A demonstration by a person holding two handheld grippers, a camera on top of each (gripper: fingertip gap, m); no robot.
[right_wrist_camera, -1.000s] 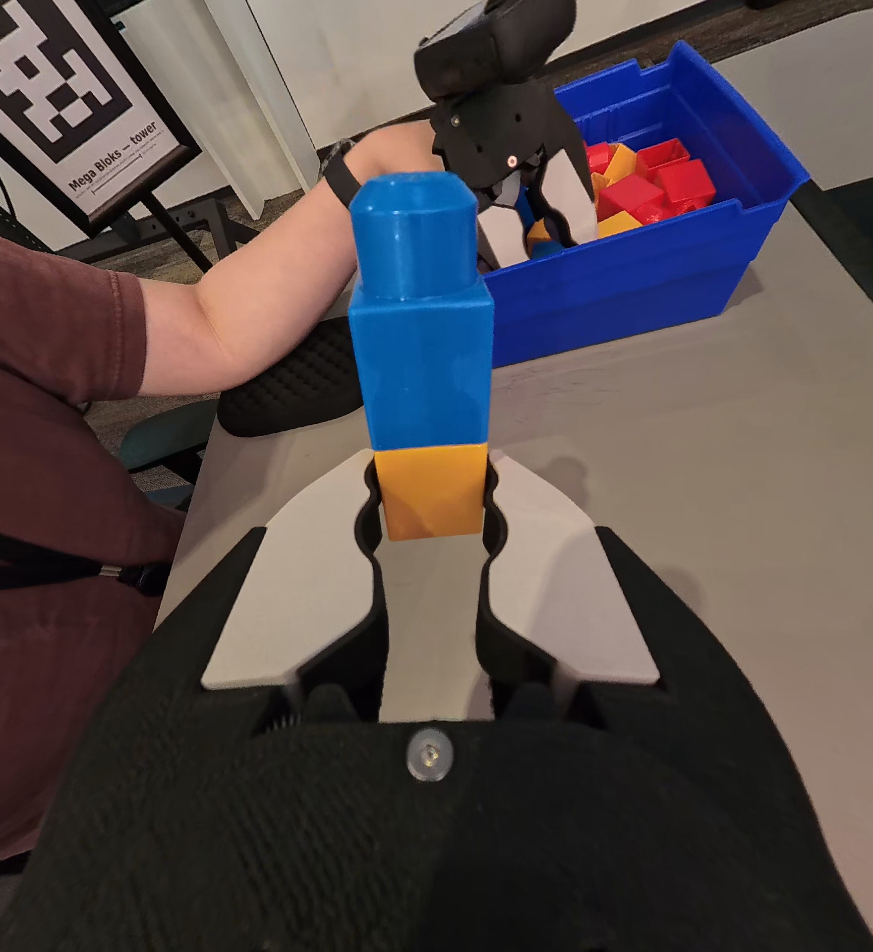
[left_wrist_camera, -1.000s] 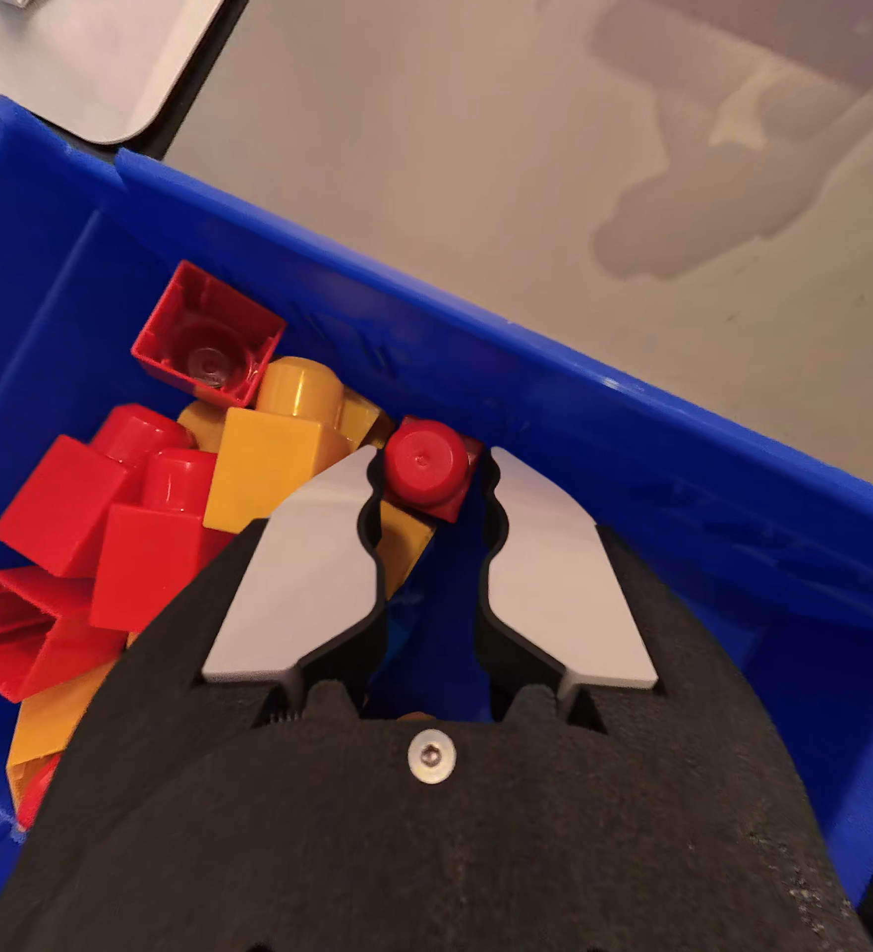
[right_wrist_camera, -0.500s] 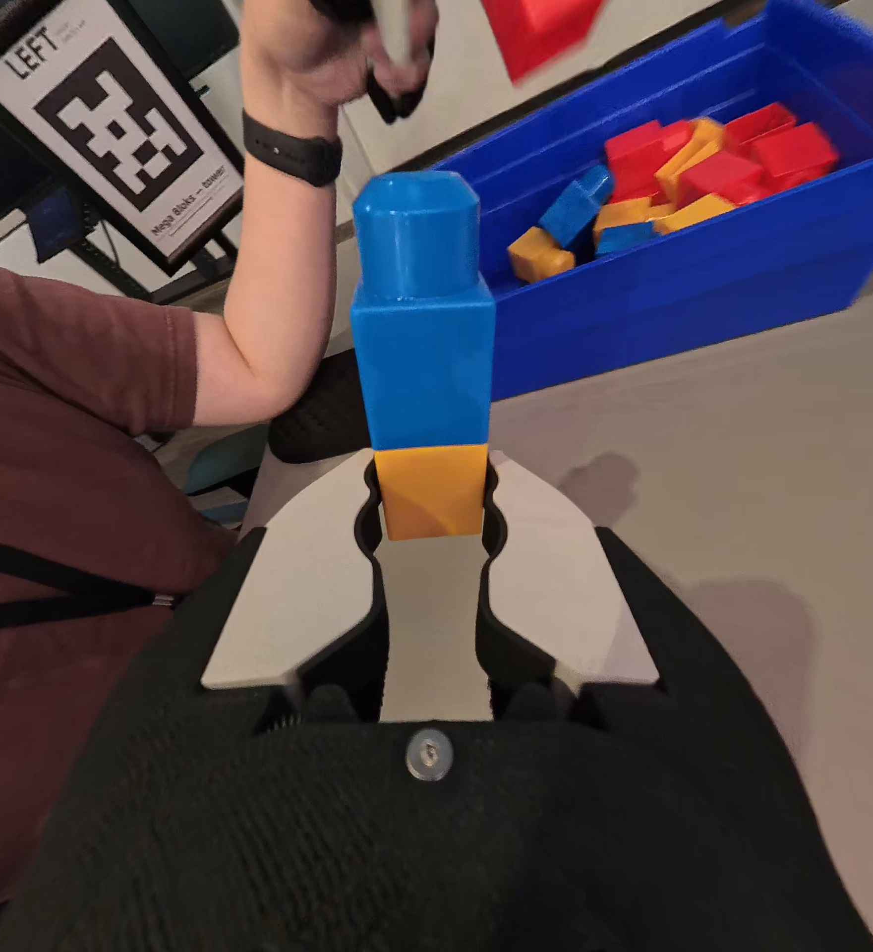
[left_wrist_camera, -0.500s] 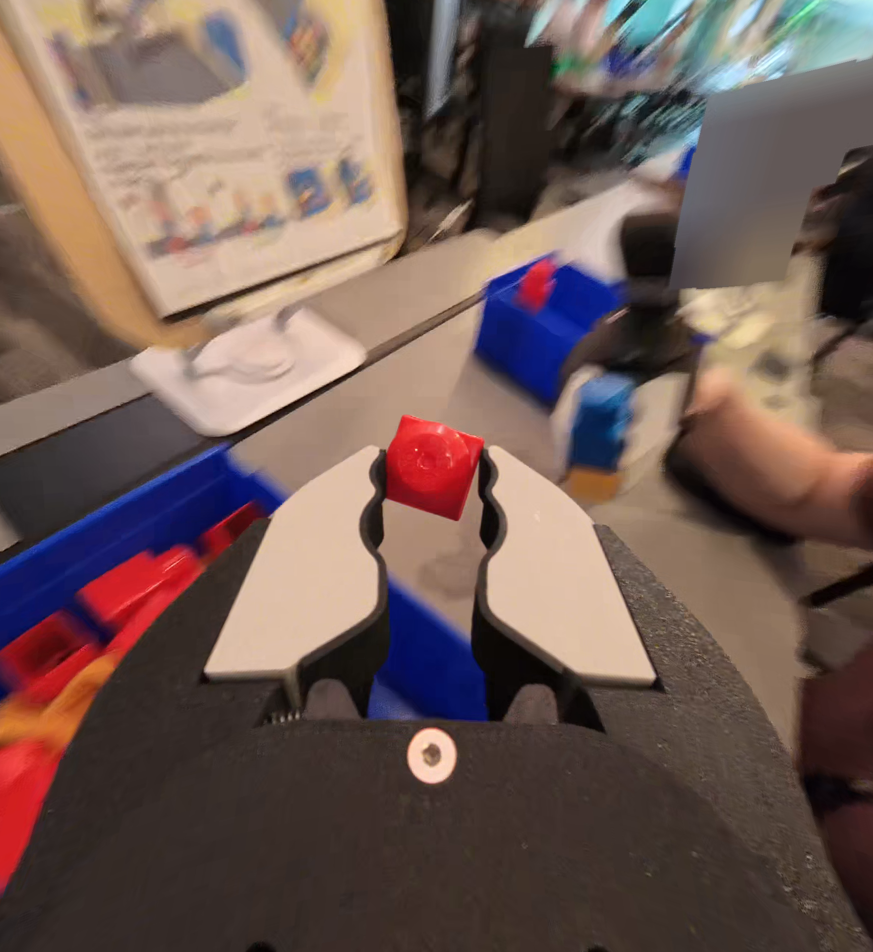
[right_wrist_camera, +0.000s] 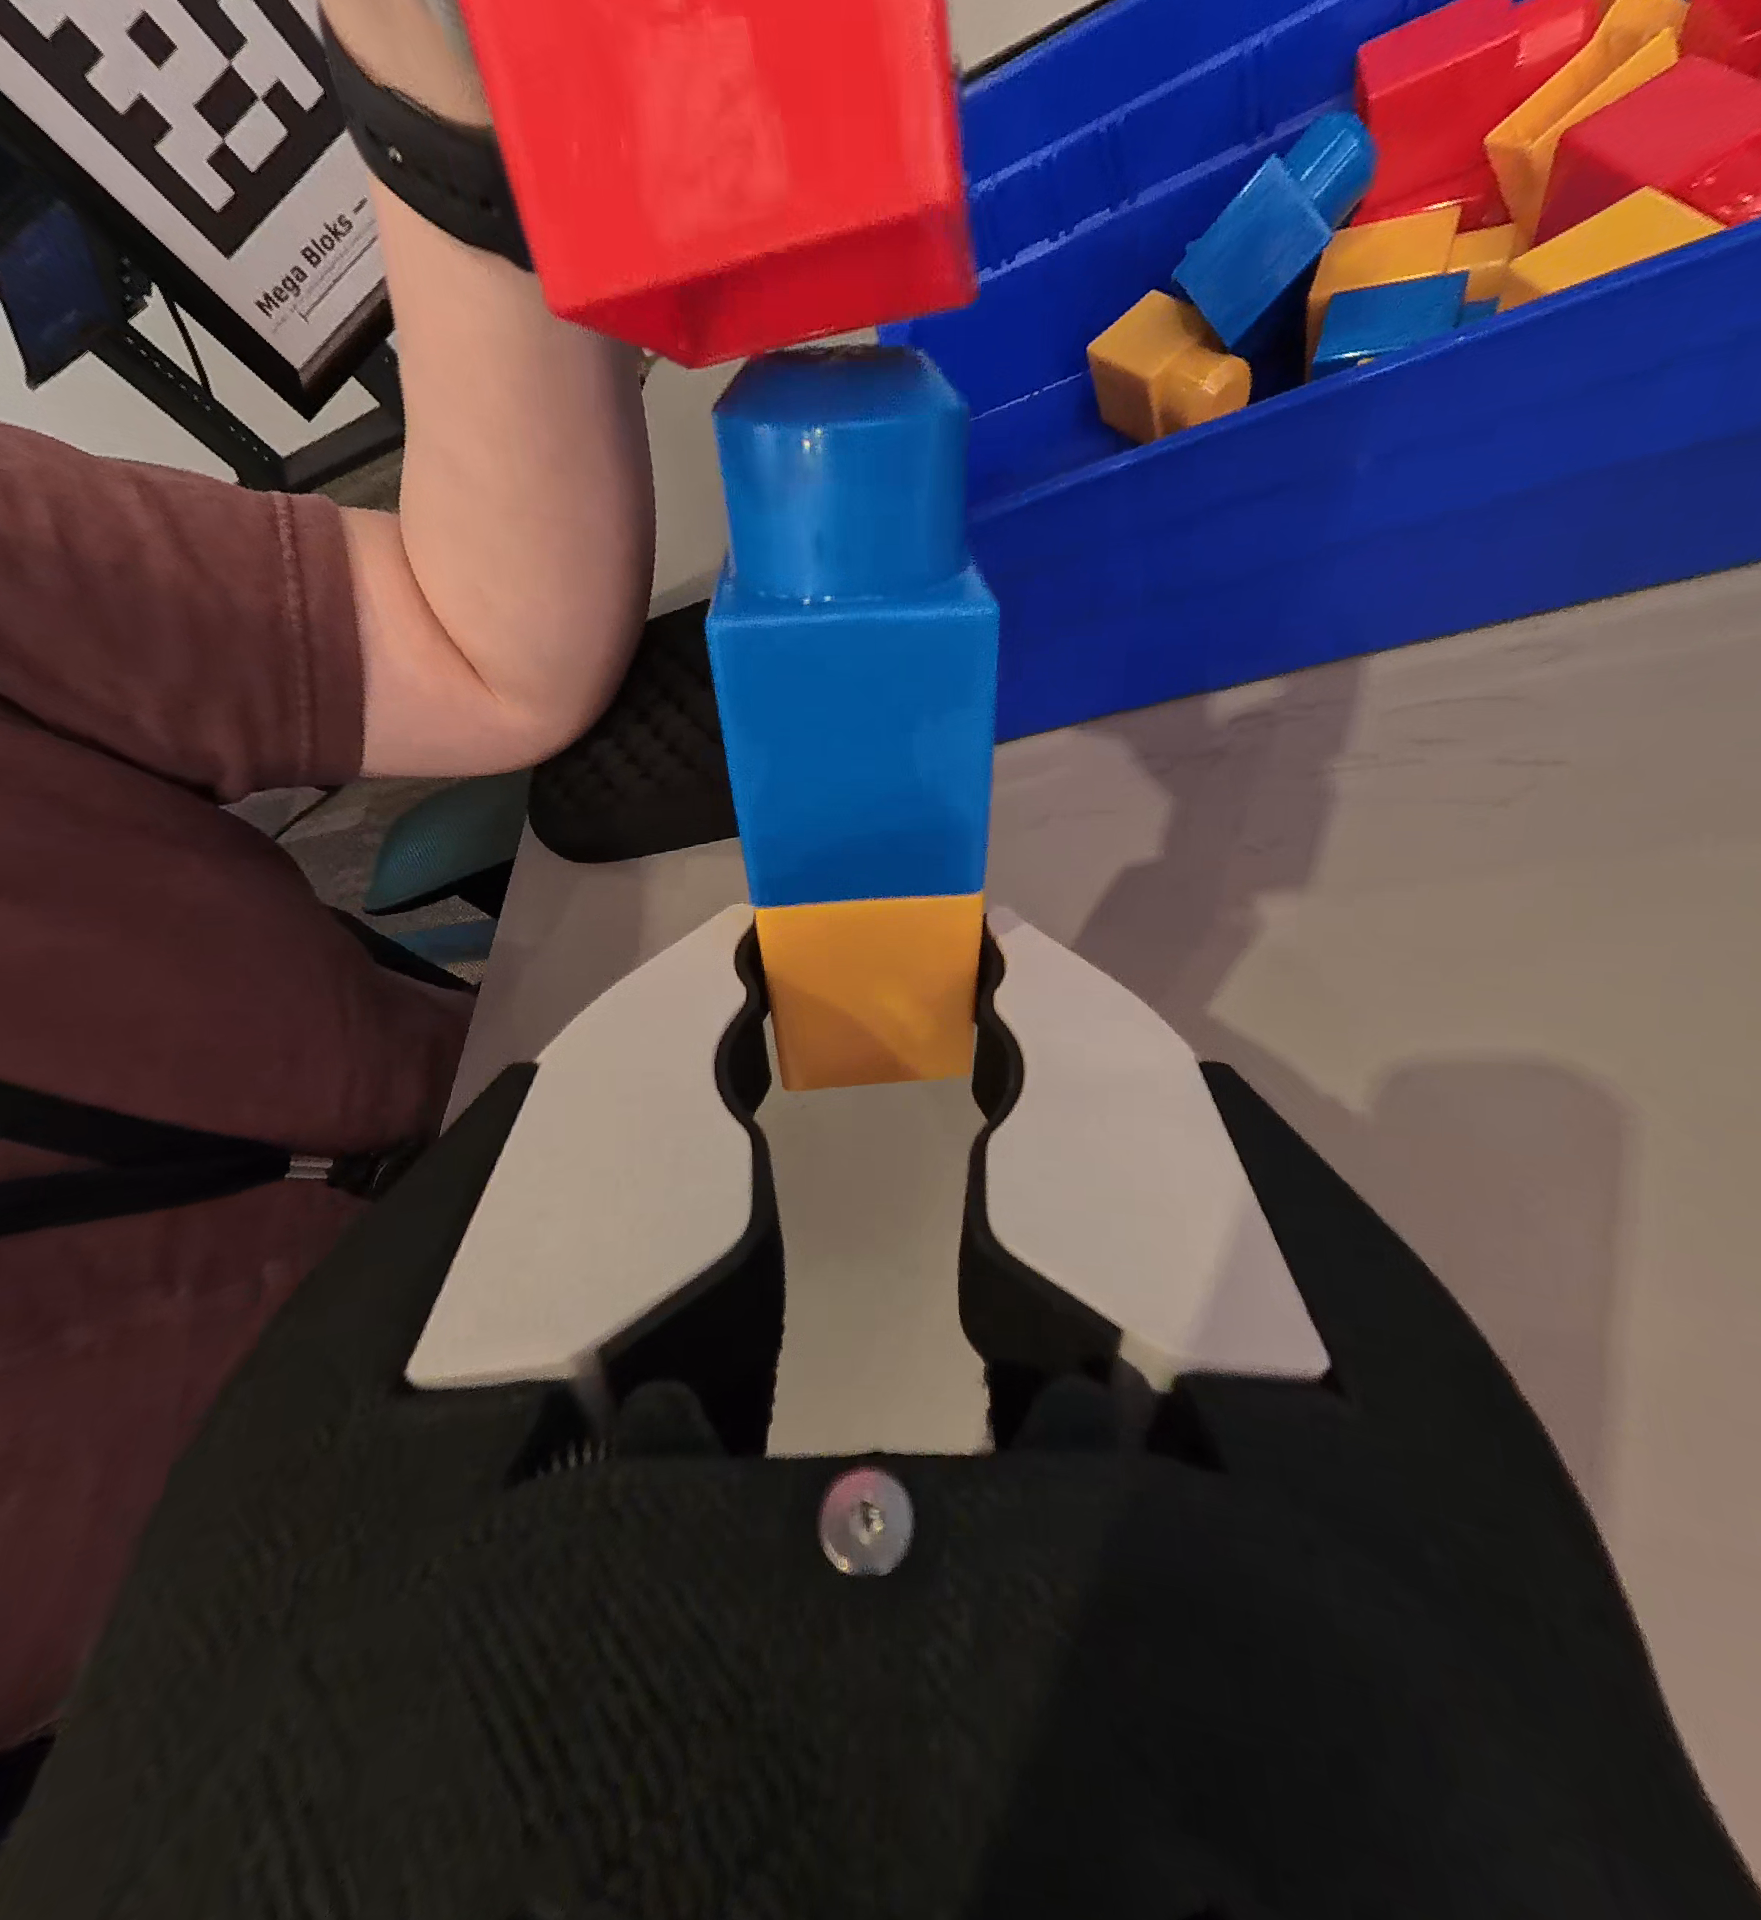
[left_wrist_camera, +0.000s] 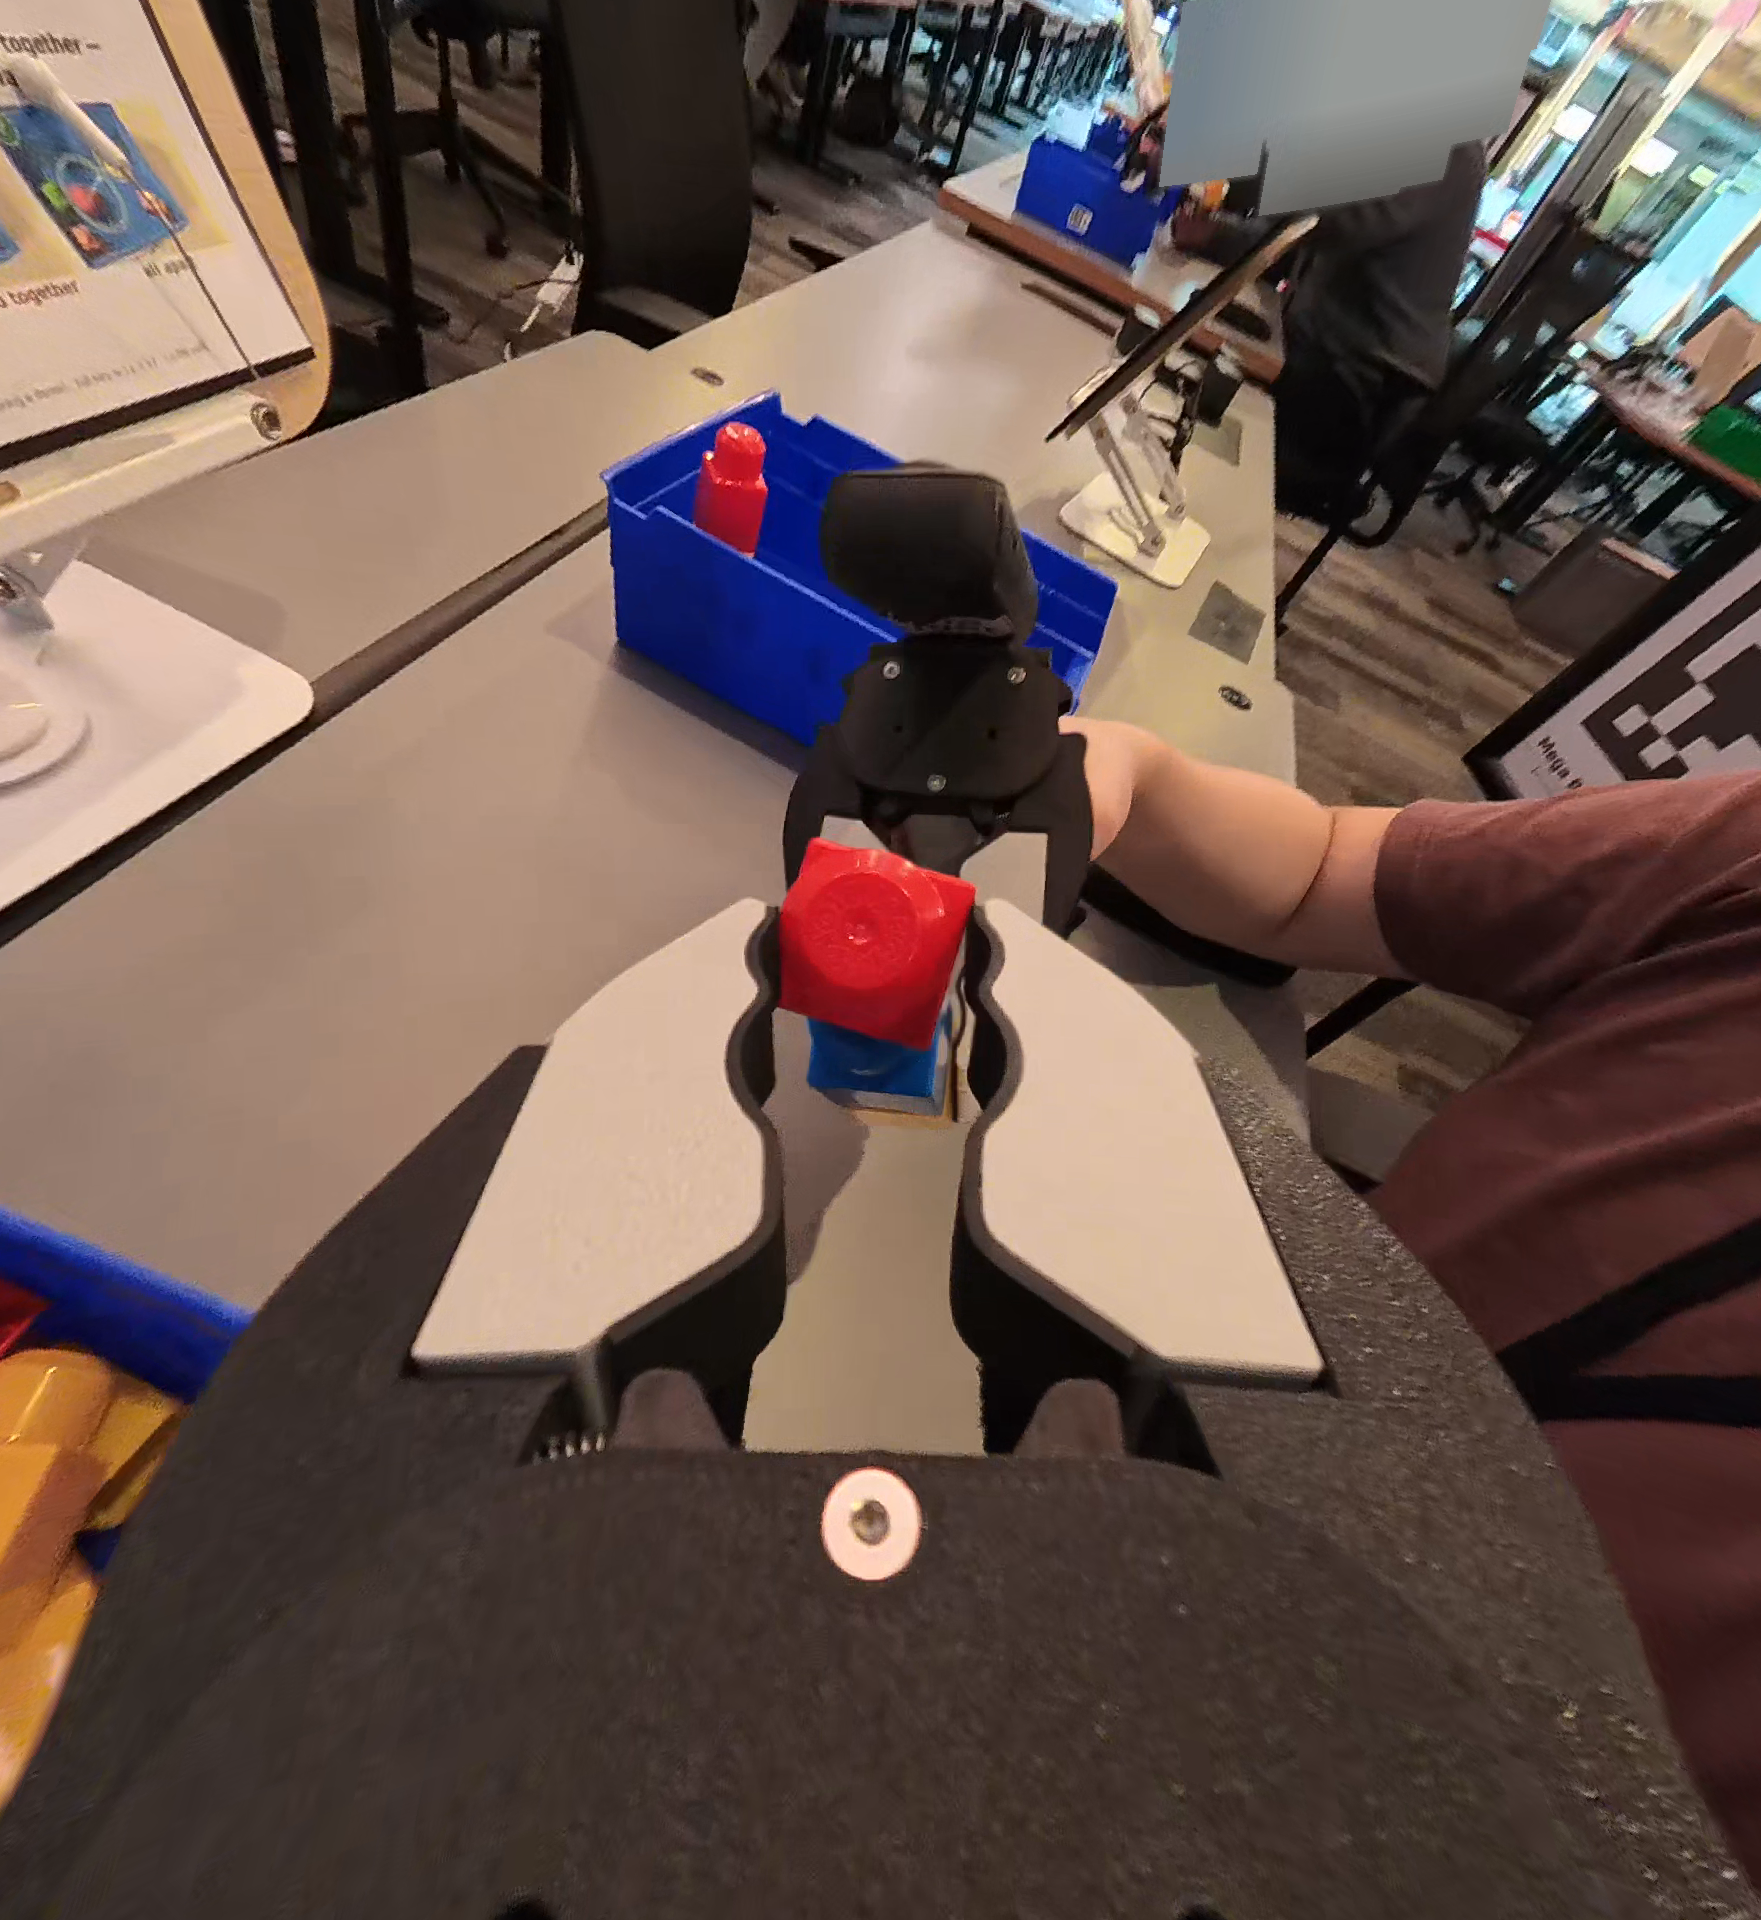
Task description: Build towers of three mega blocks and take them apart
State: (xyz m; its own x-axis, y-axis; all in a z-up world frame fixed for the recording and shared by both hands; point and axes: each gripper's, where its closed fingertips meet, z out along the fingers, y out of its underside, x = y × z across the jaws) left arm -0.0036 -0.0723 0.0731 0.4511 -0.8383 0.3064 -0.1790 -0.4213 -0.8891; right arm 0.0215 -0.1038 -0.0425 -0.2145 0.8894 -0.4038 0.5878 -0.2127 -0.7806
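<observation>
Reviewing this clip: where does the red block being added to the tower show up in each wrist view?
Left wrist view: the red block sits at centre, clamped in the left gripper, stud facing the camera, directly over the blue block.
Right wrist view: it fills the top edge left of centre, hollow underside just above the blue block's stud.
Shared landmark: the blue-on-yellow stack, whose yellow block the right gripper grips.

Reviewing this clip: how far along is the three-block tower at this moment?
Done: the blue plastic block is seated on the yellow plastic block, which the right gripper clamps. In hand: the left gripper holds the red plastic block just over the blue stud, tilted, not pressed on. Left: seat it, then take the tower apart.
</observation>
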